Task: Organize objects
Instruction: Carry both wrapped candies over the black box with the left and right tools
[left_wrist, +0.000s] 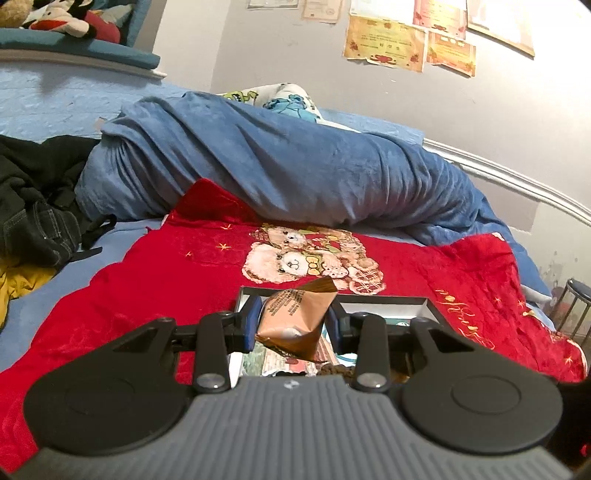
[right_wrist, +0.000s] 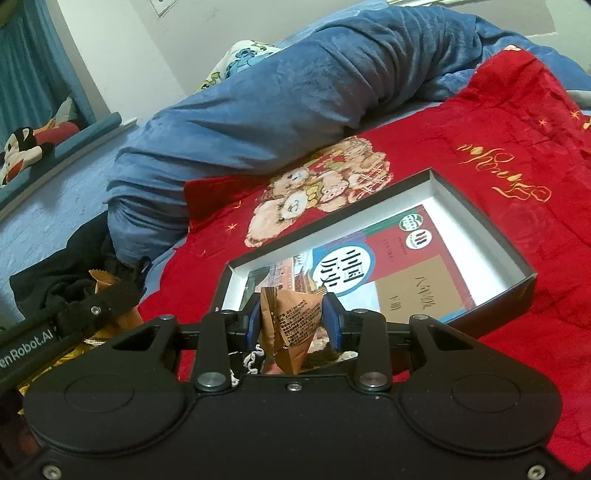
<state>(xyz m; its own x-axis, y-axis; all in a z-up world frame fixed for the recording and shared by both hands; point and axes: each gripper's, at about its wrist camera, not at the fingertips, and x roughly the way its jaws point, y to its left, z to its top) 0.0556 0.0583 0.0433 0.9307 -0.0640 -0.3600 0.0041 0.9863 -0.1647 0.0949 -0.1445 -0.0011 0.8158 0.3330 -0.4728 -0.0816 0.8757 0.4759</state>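
My left gripper (left_wrist: 291, 321) is shut on a brown snack packet (left_wrist: 291, 319) with dark print, held above the near end of a shallow dark box (left_wrist: 388, 300). My right gripper (right_wrist: 293, 321) is shut on a second brown snack packet (right_wrist: 290, 328), just in front of the box's near left corner (right_wrist: 231, 273). The box (right_wrist: 498, 306) lies open on a red bear-print blanket (right_wrist: 517, 192) and holds a book (right_wrist: 369, 273) with a red, tan and blue cover. In the right wrist view the left gripper (right_wrist: 110, 299) shows at the left edge with brown wrapper beside it.
A rolled blue blanket (left_wrist: 288, 162) lies behind the red one. Dark clothes (left_wrist: 33, 206) and a yellow cloth (left_wrist: 22, 280) sit at the left. A stool (left_wrist: 576, 295) stands off the bed's right side. Plush toys (left_wrist: 66, 18) rest on a ledge.
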